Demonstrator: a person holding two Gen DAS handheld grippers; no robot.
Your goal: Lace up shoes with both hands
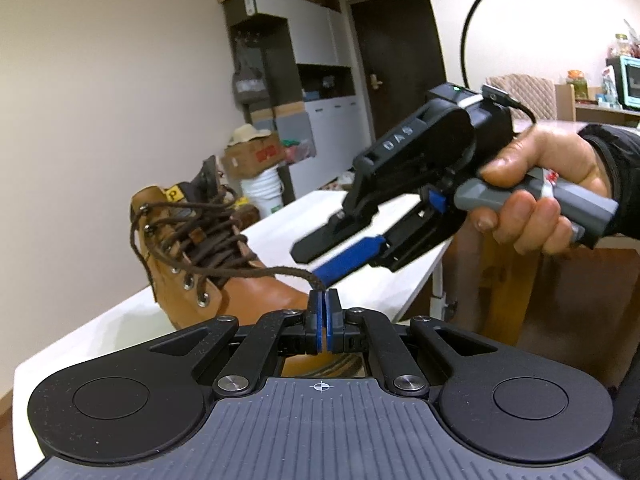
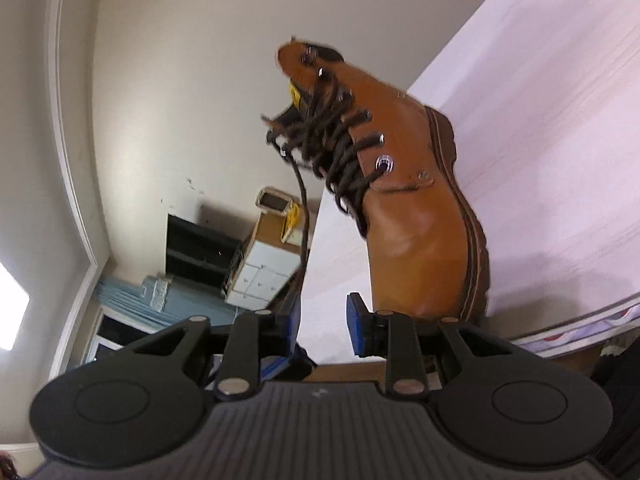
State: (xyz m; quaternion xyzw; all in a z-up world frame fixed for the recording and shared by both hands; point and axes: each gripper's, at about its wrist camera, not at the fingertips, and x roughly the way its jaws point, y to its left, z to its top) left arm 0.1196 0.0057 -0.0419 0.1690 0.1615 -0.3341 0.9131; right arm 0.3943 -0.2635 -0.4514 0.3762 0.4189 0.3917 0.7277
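Observation:
A tan leather boot (image 1: pixel 256 296) with dark brown laces stands on the white table (image 1: pixel 100 328). One loose lace (image 1: pixel 248 270) runs from the boot's eyelets to my left gripper (image 1: pixel 324 296), which is shut on its end. My right gripper (image 1: pixel 308 265), held by a hand (image 1: pixel 532 184), hovers just above and right of that pinch, its blue-padded jaws apart. In the tilted right wrist view the boot (image 2: pixel 416 220) sits ahead, and the lace (image 2: pixel 302 200) hangs down toward the left finger of the right gripper (image 2: pixel 322 320), which is open with nothing gripped.
The table's edge (image 1: pixel 420 264) drops off to the right of the boot. Behind it are a tall cabinet (image 1: pixel 316 52), cardboard boxes (image 1: pixel 256 156), a white bucket (image 1: pixel 264 192) and a dark door (image 1: pixel 396 64). A white drawer unit (image 2: pixel 264 276) stands beyond the table's edge.

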